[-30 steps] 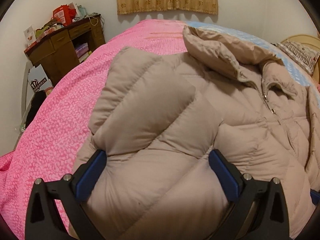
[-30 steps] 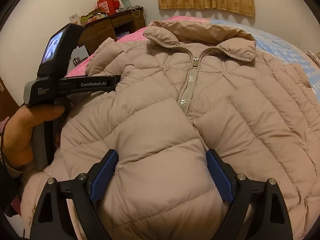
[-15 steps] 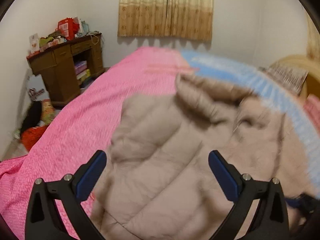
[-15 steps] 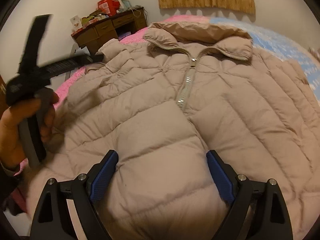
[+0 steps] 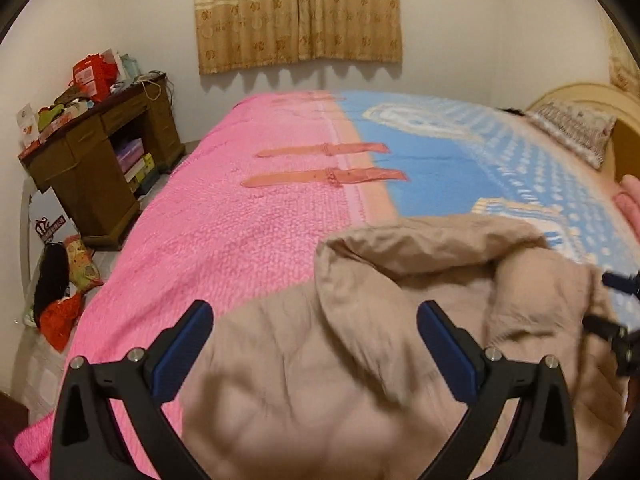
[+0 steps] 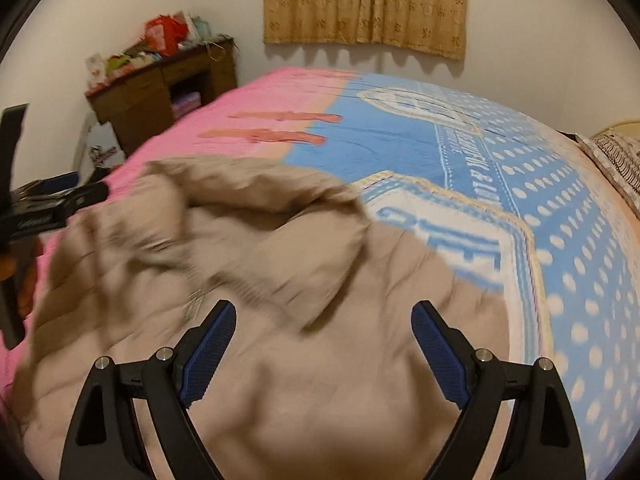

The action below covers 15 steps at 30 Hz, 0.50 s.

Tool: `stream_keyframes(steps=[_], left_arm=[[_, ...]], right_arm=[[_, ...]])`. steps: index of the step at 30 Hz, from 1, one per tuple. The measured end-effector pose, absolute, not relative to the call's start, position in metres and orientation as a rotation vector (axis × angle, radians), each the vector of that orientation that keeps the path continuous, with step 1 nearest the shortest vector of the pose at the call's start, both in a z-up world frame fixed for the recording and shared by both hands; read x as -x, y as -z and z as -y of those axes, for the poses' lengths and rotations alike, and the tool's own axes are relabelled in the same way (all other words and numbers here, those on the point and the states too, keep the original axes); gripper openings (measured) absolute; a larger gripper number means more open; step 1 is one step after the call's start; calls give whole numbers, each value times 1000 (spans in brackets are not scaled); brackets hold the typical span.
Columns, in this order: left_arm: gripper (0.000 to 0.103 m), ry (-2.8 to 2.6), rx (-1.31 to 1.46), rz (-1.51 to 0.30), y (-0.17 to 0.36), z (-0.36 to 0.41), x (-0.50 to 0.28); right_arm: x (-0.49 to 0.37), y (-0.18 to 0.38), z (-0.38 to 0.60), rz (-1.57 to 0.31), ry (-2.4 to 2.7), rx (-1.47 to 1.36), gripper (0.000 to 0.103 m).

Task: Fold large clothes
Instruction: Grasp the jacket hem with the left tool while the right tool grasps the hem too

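A beige puffer jacket lies on the bed, zip side up, collar towards the far end; it also shows in the right wrist view, blurred by motion. My left gripper is open and empty above the jacket's left part. My right gripper is open and empty above the jacket's right part. The right gripper's edge shows at the right of the left wrist view, and the left gripper at the left of the right wrist view.
The bed has a pink cover on the left and a blue patterned blanket on the right. A brown desk with clutter stands by the left wall. A pillow and headboard lie at the right. Curtains hang behind.
Both grippers have risen and pulled back from the jacket. The views now look further up the bed, and the jacket sits lower in both.
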<state>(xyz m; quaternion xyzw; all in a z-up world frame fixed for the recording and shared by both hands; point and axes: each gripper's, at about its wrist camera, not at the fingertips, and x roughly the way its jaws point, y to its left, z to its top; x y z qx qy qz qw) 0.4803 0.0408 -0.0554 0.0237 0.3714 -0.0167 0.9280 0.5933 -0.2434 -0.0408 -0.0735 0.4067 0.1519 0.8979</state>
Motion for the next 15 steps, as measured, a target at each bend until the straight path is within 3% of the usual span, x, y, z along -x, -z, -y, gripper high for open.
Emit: stream_keyframes(steps=[5, 6, 7, 9, 10, 11, 15], left_arm=[[99, 3, -88, -780, 67, -37, -522], [98, 5, -89, -785, 70, -36, -527], [93, 16, -91, -811, 75, -35, -533], [61, 67, -90, -881, 87, -33, -541], [29, 105, -75, -909, 91, -34, -541], [16, 149, -44, -922, 91, -35, -538], [12, 210, -54, -848, 76, -43, -500]], right_arm=[[-660, 48, 230, -830, -330, 150, 89], [-670, 51, 226, -832, -317, 170, 82], [-683, 56, 219, -845, -315, 202, 58], [-698, 69, 207, -902, -346, 262, 19], [-698, 72, 201, -910, -346, 303, 13], [-694, 70, 200, -893, -362, 317, 10], [-662, 46, 213, -823, -406, 300, 7]])
